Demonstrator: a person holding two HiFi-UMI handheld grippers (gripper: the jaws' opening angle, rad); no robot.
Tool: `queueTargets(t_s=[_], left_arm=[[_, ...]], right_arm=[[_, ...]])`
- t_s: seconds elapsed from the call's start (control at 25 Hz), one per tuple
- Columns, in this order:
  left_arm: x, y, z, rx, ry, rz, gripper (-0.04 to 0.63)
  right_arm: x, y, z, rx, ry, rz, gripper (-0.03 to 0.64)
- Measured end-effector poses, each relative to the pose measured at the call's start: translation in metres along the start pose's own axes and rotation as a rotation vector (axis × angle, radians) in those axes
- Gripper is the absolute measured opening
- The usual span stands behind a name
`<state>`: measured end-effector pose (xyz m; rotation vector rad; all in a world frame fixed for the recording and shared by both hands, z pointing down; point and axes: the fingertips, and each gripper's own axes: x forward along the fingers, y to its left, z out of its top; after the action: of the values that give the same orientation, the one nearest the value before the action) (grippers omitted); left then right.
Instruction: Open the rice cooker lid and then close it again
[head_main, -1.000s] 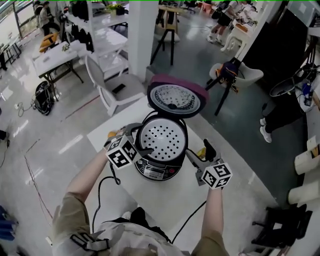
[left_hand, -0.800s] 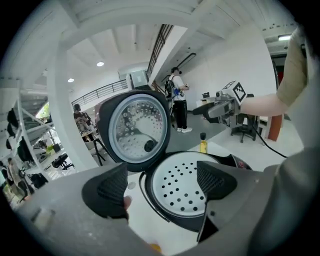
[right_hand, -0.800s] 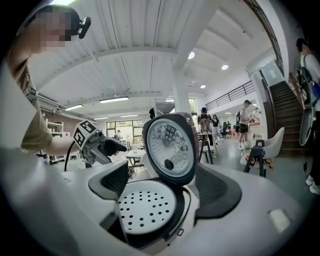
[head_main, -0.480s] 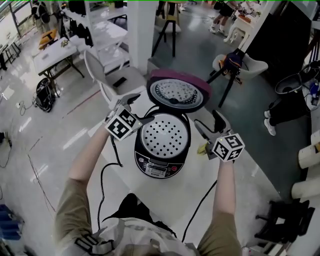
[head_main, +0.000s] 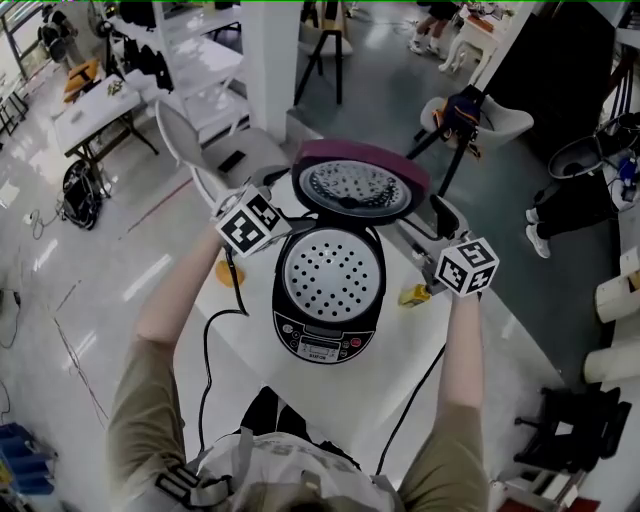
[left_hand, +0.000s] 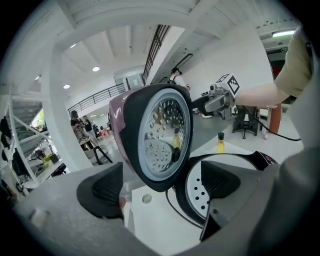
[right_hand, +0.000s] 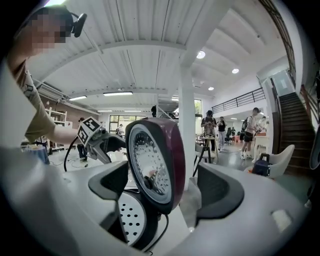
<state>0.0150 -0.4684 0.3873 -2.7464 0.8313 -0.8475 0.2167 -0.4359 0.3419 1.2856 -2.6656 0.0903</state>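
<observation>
The rice cooker (head_main: 322, 335) sits on the white table (head_main: 330, 395), nearer the person than either gripper's tips. It has a dark, round body with a control panel on its front face. A white perforated tray fills its open top. A black cord (head_main: 205, 345) trails off the table on the left gripper's side.

Further back, the lid (head_main: 362, 188) stands raised on its rear hinge. It is maroon outside and black-rimmed, and its silvery dimpled inner plate is turned toward the person.

The left gripper (head_main: 283, 207) is just beside the lid's left edge. Its jaws have just been opening wider and stand apart. The lid's rim shows ahead in the gap, and the pads (left_hand: 102, 190) are clear of it.

The right gripper (head_main: 428, 225) is just beside the lid's right edge, its jaws likewise apart. The upright lid is straight ahead between them, untouched. A small yellow bottle (head_main: 413, 294) stands on the table beneath this gripper.
</observation>
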Motion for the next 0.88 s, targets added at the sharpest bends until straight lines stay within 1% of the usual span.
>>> queueTargets(t_s=[0.16, 0.4, 0.68, 0.88], left_arm=[[0.011, 0.011, 0.006, 0.023, 0.003, -0.008, 0.505], [0.025, 0.014, 0.01, 0.048, 0.012, -0.031, 0.514], [0.026, 0.013, 0.009, 0.058, 0.024, -0.026, 0.515], [0.023, 0.009, 0.009, 0.049, 0.03, -0.019, 0.523]], right_arm=[[0.013, -0.009, -0.005, -0.002, 0.017, 0.015, 0.413], [0.031, -0.011, -0.01, -0.004, 0.022, 0.049, 0.413], [0.041, -0.002, -0.009, -0.006, 0.014, 0.087, 0.413], [0.039, 0.008, -0.009, -0.02, 0.018, 0.106, 0.414]])
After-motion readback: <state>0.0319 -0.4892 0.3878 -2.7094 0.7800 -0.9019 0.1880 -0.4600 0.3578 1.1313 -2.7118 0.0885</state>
